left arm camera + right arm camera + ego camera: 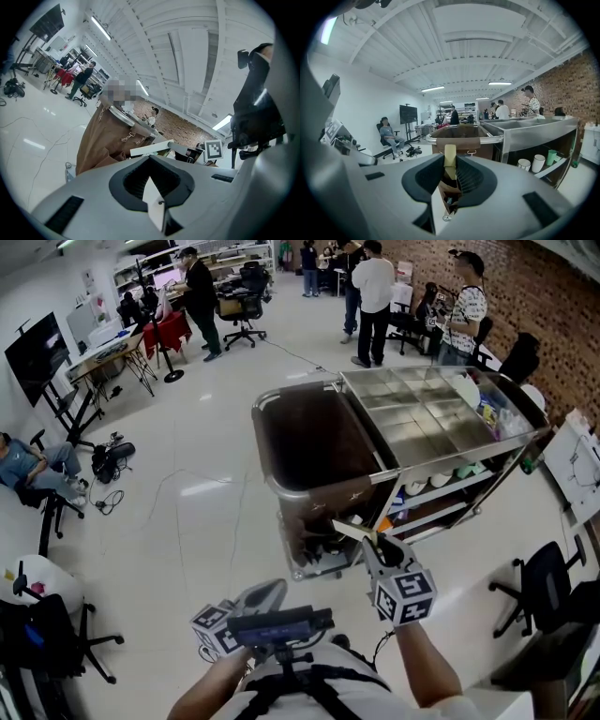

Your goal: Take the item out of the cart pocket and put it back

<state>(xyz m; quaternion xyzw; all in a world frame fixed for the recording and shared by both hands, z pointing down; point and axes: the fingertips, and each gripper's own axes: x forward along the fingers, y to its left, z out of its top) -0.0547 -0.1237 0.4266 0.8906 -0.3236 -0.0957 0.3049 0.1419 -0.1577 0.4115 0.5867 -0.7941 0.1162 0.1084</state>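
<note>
The pale flat strip point(450, 158) is clenched in the right tongs point(450, 178). Its long axis runs straight out of them toward the cart's brown bag point(461, 136) at frame centre, near but not touching. The left tongs point(267, 594), closed on nothing, hang at the head view's lower centre, farther from the bag.

Bright, even light from ceiling strips point(432, 88); glare patches on the glossy floor point(202, 488); fisheye-bent, dark-vignetted edges.

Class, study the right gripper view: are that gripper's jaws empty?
No: the jaws of the right gripper are closed on a flat cream strip that sticks out beyond them.
</note>
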